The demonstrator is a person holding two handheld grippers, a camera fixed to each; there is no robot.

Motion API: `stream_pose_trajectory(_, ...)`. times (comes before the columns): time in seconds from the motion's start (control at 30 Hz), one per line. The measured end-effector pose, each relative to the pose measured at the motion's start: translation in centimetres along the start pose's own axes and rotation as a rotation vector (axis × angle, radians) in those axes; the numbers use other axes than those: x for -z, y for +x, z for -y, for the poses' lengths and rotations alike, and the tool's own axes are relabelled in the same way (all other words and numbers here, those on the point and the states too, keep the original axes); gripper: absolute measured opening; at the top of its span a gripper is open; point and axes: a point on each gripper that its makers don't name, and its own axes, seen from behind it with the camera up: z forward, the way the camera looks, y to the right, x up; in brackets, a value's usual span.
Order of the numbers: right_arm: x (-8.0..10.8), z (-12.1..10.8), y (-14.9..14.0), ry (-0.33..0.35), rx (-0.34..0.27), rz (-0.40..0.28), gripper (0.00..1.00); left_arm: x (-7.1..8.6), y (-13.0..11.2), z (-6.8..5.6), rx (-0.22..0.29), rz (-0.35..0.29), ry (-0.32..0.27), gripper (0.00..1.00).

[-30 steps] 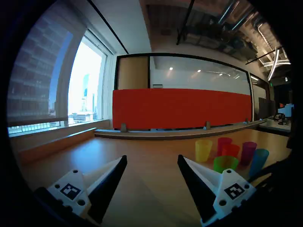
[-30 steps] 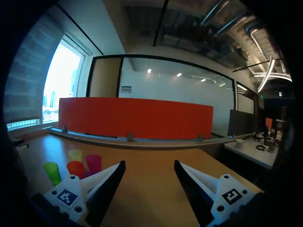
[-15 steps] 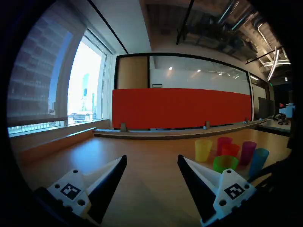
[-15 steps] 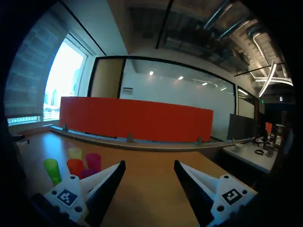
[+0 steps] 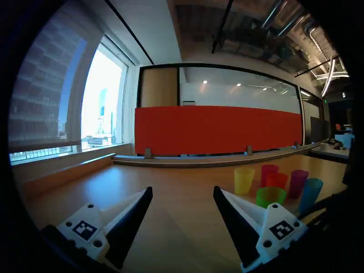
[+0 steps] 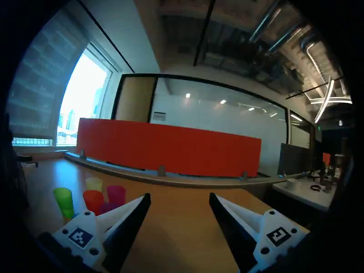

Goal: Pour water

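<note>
Several coloured plastic cups stand grouped on the wooden table (image 5: 182, 182). In the left gripper view they sit right of centre: a yellow cup (image 5: 244, 180), a red cup (image 5: 268, 173), an orange cup (image 5: 277, 180), a magenta cup (image 5: 298, 183), a green cup (image 5: 270, 196) and a blue cup (image 5: 310, 194). My left gripper (image 5: 182, 204) is open and holds nothing, low over the table, left of the cups. In the right gripper view the green cup (image 6: 64, 202), yellow cup (image 6: 94, 184), orange cup (image 6: 93, 200) and magenta cup (image 6: 116, 194) stand at lower left. My right gripper (image 6: 178, 204) is open, holding nothing.
A red divider panel (image 5: 218, 129) runs along the table's far edge. A large window (image 5: 98, 109) is at the left. A second desk (image 6: 305, 191) with small items stands at the far right in the right gripper view.
The right gripper view has tilted and shifted a little, so the cups and divider sit slightly lower and more to the right. The left gripper view is unchanged.
</note>
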Motion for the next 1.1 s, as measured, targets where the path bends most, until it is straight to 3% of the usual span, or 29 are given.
stream_pose_trajectory(0.2, -0.5, 0.6, -1.1, 0.003, 0.000, -0.018, 1.00, 0.0, 0.0, 0.0, 0.001, 0.000, 0.000, 0.99)
stream_pose_trajectory(0.5, -1.3, 1.0, -2.6, 0.023, -0.085, -0.021, 1.00, 0.0, -0.1, 0.0, 0.001, 0.000, 0.000, 0.99)
stream_pose_trajectory(1.1, -2.0, 0.2, -5.0, 0.011, -0.110, -0.003, 1.00, 0.0, 0.0, -0.1, 0.001, 0.000, 0.000, 0.99)
